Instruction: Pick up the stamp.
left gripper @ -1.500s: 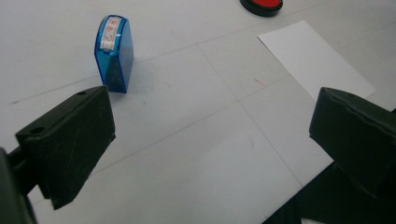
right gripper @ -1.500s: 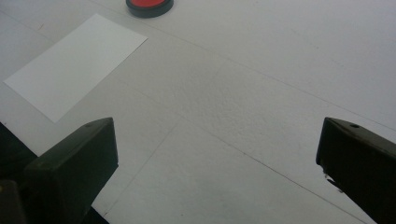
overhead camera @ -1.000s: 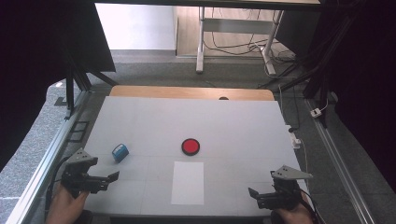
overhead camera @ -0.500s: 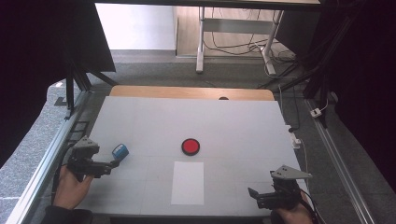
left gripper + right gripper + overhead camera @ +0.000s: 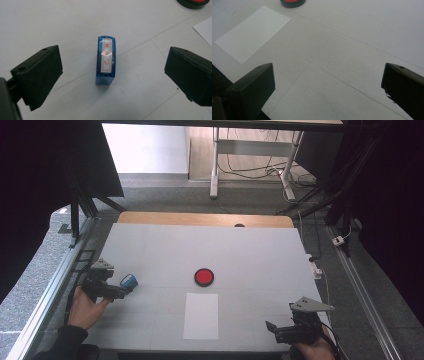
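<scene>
Left claw (image 5: 110, 75) spread wide, blue stamp (image 5: 106, 60) lying on the tabletop (image 5: 260, 255) between its jaws, not gripped. Right claw (image 5: 282, 332) also spread, idle. Ink pad (image 5: 204, 276) and paper (image 5: 201, 315) untouched: pickup, inking, stamping all remain.

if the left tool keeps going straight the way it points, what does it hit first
Most likely the blue stamp: it lies on the table right ahead of the left tool, centred between its open jaws and touching neither. Depth is hard to judge.
</scene>
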### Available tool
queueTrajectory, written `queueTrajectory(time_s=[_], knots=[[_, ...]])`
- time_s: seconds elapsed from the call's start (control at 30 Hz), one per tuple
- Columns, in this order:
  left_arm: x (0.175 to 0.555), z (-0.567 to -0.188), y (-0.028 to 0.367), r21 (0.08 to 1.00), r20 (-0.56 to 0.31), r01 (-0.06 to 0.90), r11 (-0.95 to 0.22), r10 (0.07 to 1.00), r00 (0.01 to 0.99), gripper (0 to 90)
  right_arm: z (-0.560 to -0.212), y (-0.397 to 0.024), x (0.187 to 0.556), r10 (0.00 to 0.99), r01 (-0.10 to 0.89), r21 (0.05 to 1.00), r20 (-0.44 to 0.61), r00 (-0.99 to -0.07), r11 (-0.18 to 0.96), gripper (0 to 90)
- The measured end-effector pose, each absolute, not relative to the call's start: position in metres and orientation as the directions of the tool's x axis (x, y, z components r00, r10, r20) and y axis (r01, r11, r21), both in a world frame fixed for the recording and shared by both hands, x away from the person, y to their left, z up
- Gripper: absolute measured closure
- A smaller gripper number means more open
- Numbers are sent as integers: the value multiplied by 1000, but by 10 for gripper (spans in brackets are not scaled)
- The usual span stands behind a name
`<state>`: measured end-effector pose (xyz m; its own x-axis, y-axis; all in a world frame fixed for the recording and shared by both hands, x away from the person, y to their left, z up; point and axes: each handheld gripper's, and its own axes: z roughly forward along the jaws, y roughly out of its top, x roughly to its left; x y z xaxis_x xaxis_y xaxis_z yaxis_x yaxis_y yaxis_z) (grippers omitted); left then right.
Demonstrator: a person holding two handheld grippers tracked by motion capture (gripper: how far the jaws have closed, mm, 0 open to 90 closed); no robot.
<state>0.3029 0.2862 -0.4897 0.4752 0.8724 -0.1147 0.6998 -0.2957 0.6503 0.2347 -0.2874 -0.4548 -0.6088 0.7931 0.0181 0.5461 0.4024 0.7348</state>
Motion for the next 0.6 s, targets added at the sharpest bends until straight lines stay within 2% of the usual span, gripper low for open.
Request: queueTrajectory(time_s=[0.3,0.47,0.6], knots=[[319,-500,283,616,-89,714,-331,872,481,4,-455,-287,235,793,547,734,18,-609,403,0],[320,-501,283,613,-83,711,-344,867,491,59,-455,-287,235,792,546,735,18,-610,403,0],[319,-500,283,603,-61,710,-363,866,496,176,-455,-288,235,792,545,735,18,-611,403,0]])
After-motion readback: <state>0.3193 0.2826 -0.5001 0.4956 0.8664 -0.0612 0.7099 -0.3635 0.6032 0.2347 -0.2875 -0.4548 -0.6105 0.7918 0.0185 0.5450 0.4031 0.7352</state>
